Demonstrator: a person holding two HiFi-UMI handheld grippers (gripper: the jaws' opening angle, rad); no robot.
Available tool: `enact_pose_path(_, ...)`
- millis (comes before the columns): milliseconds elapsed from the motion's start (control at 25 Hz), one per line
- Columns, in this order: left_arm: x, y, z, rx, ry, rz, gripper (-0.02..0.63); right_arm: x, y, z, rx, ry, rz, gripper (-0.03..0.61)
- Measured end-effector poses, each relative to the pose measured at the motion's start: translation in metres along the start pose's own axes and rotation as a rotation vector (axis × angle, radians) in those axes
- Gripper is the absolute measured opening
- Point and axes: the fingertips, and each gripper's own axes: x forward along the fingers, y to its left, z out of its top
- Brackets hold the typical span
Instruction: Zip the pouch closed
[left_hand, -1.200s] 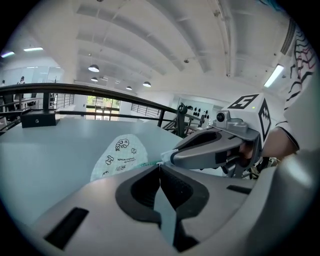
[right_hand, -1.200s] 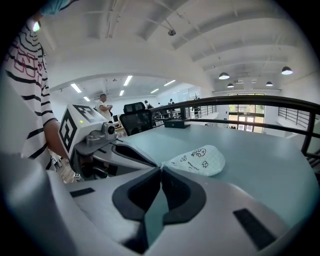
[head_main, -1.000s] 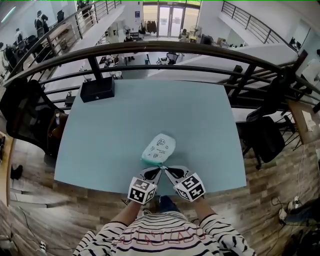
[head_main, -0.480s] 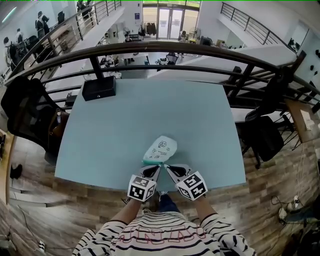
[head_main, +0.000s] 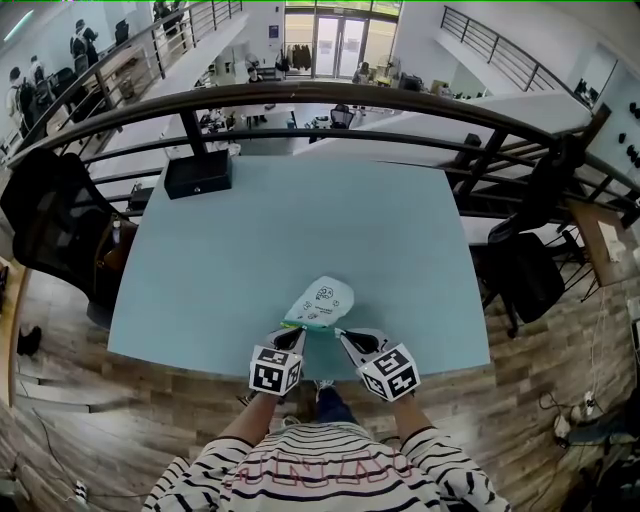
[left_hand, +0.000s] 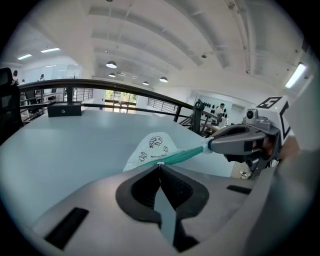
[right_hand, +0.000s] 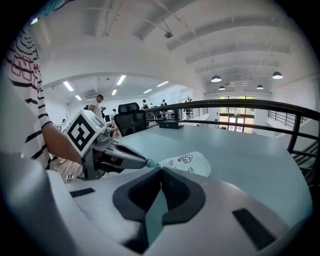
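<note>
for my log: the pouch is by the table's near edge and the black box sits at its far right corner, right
No: the black box sits at the table's far left corner, as the head view shows. The pouch is by the near edge.

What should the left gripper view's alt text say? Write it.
The left gripper, jaws shut, pinches the teal zipper edge of a white printed pouch on a pale blue table; the right gripper clamps that edge's far end.

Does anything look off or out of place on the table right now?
Nothing stands out. The pouch sits intact near the table's front edge, with the left claw and right claw each shut on its teal zipper edge.
</note>
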Motion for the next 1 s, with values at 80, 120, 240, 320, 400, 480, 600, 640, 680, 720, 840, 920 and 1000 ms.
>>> enact_pose_path(80, -0.001, 0.011, -0.002, -0.009, -0.001, 0.023, 0.026, -0.001, -0.001, -0.001, 0.006, -0.002, -0.008, 0.029)
enact_pose_path(120, -0.001, 0.016, -0.002, -0.011, -0.003, 0.032, 0.026, 0.000, -0.002, -0.001, 0.010, -0.002, -0.011, 0.029)
enact_pose_path(240, 0.000, 0.027, 0.001, -0.005, -0.009, 0.048, 0.026, -0.001, -0.003, -0.001, 0.018, -0.004, -0.020, 0.029)
enact_pose_path(320, 0.001, 0.032, 0.003, 0.001, -0.008, 0.054, 0.026, -0.002, -0.005, -0.001, 0.023, -0.005, -0.027, 0.029)
enact_pose_path(400, 0.001, 0.036, 0.004, 0.004, -0.007, 0.061, 0.026, -0.004, -0.006, -0.001, 0.029, -0.005, -0.033, 0.029)
enact_pose_path(480, 0.003, 0.041, 0.006, 0.011, -0.007, 0.061, 0.026, -0.003, -0.006, -0.001, 0.033, -0.004, -0.035, 0.029)
enact_pose_path(600, 0.007, 0.045, 0.011, 0.042, -0.002, 0.061, 0.026, 0.000, -0.004, -0.002, 0.037, -0.003, -0.036, 0.029)
enact_pose_path(640, 0.008, 0.047, 0.012, 0.052, -0.002, 0.060, 0.026, 0.001, -0.003, -0.002, 0.039, -0.004, -0.035, 0.029)
enact_pose_path(680, 0.009, 0.048, 0.014, 0.061, -0.001, 0.061, 0.026, 0.001, -0.003, -0.002, 0.041, -0.005, -0.036, 0.028)
enact_pose_path(720, 0.010, 0.051, 0.015, 0.067, 0.000, 0.066, 0.026, 0.002, -0.003, -0.003, 0.042, -0.004, -0.038, 0.029)
enact_pose_path(840, 0.010, 0.067, 0.016, 0.055, 0.010, 0.103, 0.026, 0.003, -0.006, -0.003, 0.052, -0.003, -0.055, 0.028)
enact_pose_path(920, 0.008, 0.076, 0.015, 0.039, 0.012, 0.105, 0.026, 0.003, -0.008, -0.004, 0.069, -0.008, -0.050, 0.028)
enact_pose_path(1000, 0.008, 0.079, 0.016, 0.057, 0.015, 0.104, 0.026, 0.005, -0.007, -0.004, 0.070, -0.007, -0.045, 0.028)
